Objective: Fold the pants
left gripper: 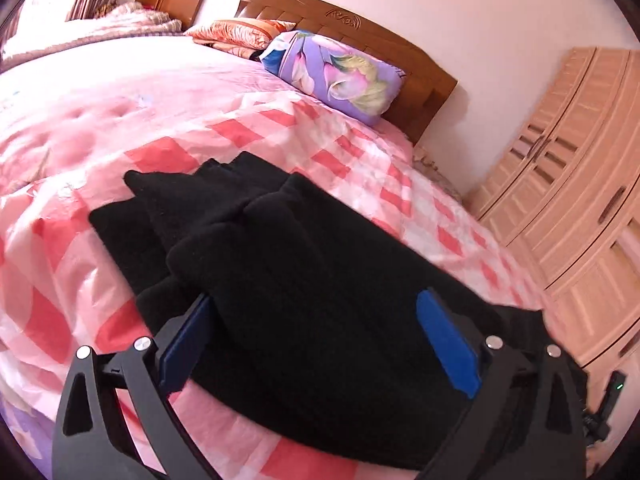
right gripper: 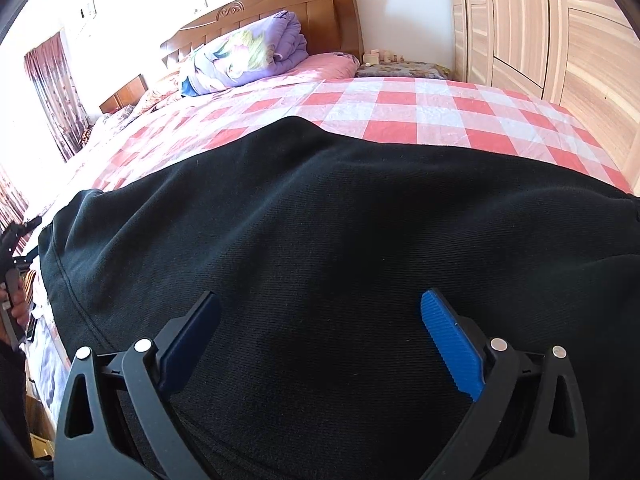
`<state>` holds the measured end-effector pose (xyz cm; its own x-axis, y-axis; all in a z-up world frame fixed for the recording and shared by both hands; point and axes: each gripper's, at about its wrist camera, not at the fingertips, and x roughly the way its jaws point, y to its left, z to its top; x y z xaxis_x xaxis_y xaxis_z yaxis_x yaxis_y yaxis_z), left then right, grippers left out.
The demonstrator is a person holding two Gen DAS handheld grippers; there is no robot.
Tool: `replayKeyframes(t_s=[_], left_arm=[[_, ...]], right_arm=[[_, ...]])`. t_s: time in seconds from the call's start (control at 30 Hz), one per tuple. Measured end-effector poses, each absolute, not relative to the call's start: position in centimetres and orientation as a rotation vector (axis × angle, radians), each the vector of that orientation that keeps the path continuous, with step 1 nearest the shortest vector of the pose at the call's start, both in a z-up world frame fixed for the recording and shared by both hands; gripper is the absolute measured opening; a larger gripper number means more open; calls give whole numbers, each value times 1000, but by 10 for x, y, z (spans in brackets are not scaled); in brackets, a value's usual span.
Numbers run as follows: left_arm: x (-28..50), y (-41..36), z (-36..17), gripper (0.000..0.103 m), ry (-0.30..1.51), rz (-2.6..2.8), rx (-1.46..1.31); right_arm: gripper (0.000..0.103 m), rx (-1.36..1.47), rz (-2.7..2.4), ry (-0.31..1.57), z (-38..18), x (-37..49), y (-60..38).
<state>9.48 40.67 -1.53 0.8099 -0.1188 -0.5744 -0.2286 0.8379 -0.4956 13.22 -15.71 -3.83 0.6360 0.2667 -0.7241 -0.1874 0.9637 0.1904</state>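
Left wrist view shows the black fleece pants (left gripper: 280, 264) bunched on the pink checked bedspread (left gripper: 360, 160), folding seemingly unfinished, left gripper (left gripper: 320, 340) and right gripper (right gripper: 320, 340) both spread apart over them.

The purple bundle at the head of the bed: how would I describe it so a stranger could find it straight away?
Start at the wooden headboard of the bed with the pink-and-red checked cover. Leaning against it is a folded quilt, lilac with large printed flowers. The orange patterned pillow beside it is flatter and warm-coloured, and the pants nearer the grippers are plain black.
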Motion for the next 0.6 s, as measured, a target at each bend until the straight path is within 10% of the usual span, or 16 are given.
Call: replayKeyframes(t_s=[0.2, 0.3, 0.6], left_arm=[[104, 445, -22, 89, 594, -38, -859], [104, 443, -17, 6, 633, -5, -836], [61, 428, 3, 6, 574, 151, -620]], right_arm=[[97, 107, 265, 839, -38, 132, -157], [97, 122, 271, 834, -37, 132, -159], [97, 140, 280, 828, -38, 132, -161]])
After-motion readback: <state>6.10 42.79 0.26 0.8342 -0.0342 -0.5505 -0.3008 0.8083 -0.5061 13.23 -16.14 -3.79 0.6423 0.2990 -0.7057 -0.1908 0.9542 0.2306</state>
